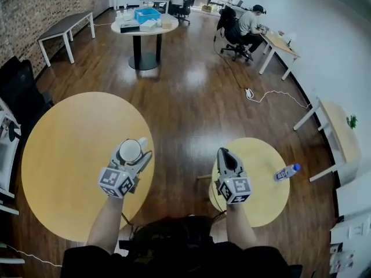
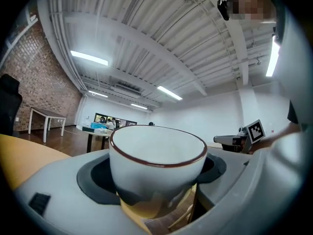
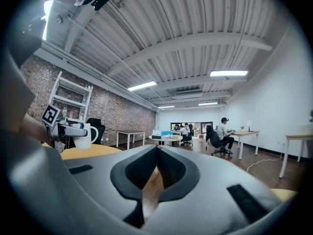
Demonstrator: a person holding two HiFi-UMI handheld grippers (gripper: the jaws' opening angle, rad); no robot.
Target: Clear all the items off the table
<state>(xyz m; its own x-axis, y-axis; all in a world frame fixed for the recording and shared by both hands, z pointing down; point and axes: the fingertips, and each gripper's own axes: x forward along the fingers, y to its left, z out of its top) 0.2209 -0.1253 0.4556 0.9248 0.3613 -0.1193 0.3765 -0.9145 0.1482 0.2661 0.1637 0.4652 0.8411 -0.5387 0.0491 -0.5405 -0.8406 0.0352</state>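
Holding white mug (image 2: 156,163) w/ left gripper (image 1: 133,154) clamped on it, above round table (image 1: 64,155); we'd carry it upright. Right gripper (image 1: 225,155): jaws together, empty.

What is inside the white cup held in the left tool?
Nothing shows inside the cup: from the head view its inside looks plain white and empty. In the left gripper view only the upper inner wall shows; the cup's near side covers the bottom.

You stand on a dark wood floor (image 1: 191,103), with a brick wall (image 1: 35,4) on your left and a white wall (image 1: 324,33) on your right. A big round table (image 1: 64,155) and a small round table (image 1: 264,172) sit below you. Farther off are a pedestal table (image 1: 145,30), a bench (image 1: 64,28) and desks (image 1: 278,45). Strip lights (image 3: 227,73) hang from the ceiling (image 3: 195,23).
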